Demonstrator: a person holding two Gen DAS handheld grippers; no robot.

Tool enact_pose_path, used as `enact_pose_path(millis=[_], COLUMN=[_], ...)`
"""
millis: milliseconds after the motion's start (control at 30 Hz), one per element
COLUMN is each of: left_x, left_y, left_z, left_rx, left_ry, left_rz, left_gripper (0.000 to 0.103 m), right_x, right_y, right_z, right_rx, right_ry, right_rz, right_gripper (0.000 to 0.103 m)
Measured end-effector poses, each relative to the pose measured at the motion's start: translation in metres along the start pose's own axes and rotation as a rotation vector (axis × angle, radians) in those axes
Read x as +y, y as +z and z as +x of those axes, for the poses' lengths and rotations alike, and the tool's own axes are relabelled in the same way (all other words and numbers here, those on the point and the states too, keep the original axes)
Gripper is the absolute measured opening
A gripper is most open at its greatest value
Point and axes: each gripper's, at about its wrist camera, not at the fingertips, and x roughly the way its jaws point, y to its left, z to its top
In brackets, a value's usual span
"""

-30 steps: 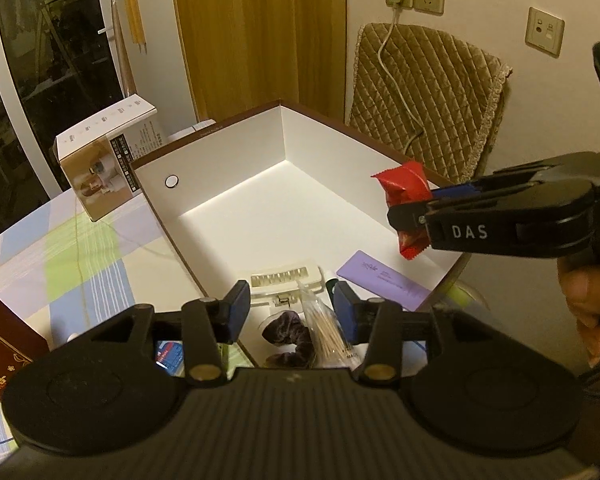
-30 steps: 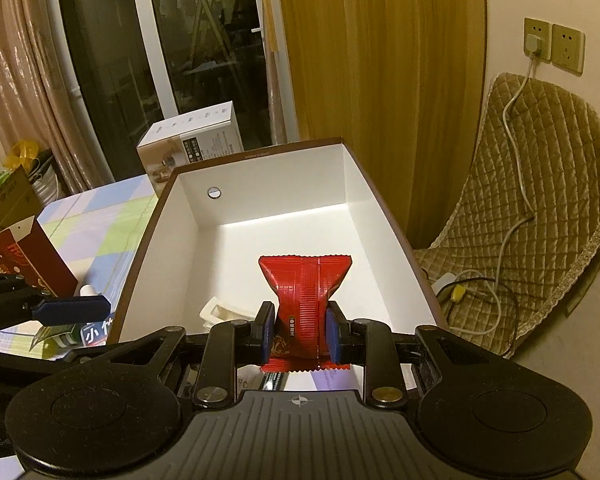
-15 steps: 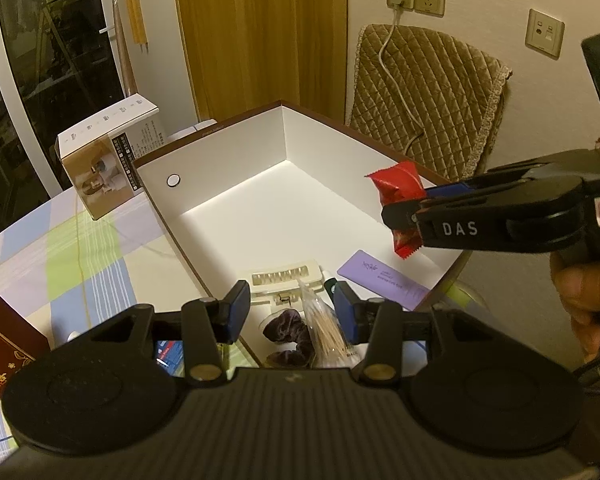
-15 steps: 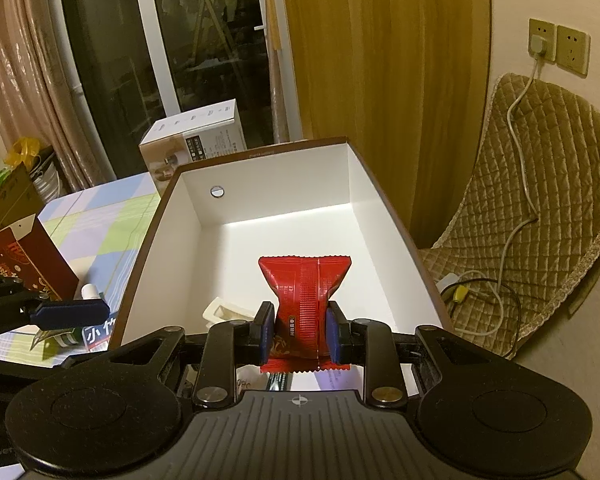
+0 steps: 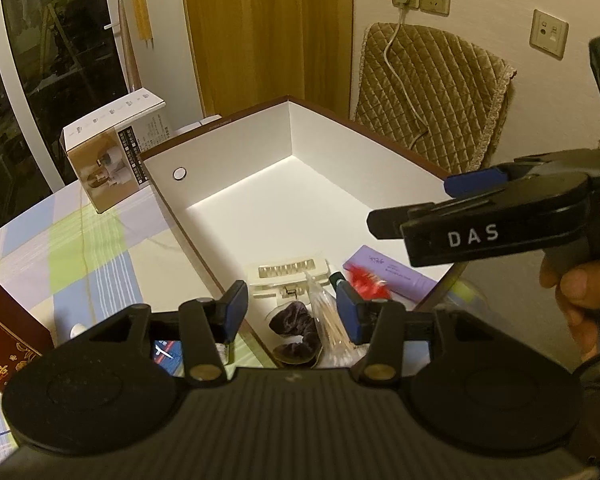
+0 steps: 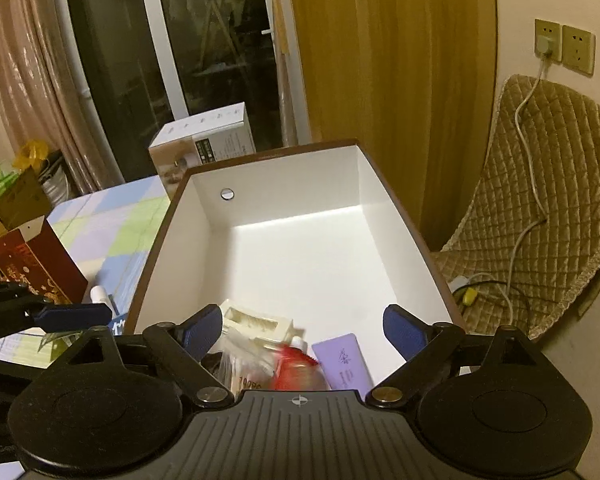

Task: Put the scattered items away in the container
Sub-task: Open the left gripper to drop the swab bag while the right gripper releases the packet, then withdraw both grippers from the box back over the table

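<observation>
White box point(image 6: 320, 264), red packet point(image 6: 296, 368) below spread fingers point(image 6: 404, 330)

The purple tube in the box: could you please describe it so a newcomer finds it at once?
Look in the white box with the brown rim. At its near end lies a flat lilac tube, beside the red packet; it alone is purple with dark lettering.

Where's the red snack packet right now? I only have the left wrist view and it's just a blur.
Observer: The right wrist view shows the red packet down inside the white box, between the toothpick bag and the purple tube. It is blurred there too.
Operator: Is the right gripper open?
Observer: Yes. In its own view the right gripper has its fingers spread wide, with nothing between them.
</observation>
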Motion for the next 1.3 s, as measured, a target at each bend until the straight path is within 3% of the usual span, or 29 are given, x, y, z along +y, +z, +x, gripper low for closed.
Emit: enact_pose_path(millis=[733, 933, 1200, 1300], left_x=[0.004, 0.007, 0.025, 0.035], left_y=[-0.004, -0.009, -0.035, -0.049], left_z=[-0.008, -0.015, -0.039, -0.050], left_rx=[-0.004, -0.008, -0.013, -0.007], left_ry=[0.002, 0.011, 0.059, 0.084], left_rz=[-0.006, -0.011, -0.046, -0.069], left_gripper=[0.043, 0.056, 0.090, 0.096], right_x=[0.002, 0.007, 0.020, 0.029], right_y=[0.001, 0.000, 0.001, 0.002], right_z=[-0.006, -0.016, -0.034, -0.040], right_rx=[-0.006, -0.012, -0.023, -0.027], right_ry=[-0.005, -0.002, 0.013, 0.026], right_rz=[-0.001, 0.004, -0.005, -0.013], right_gripper=[0.093, 0.093, 0.094, 0.094])
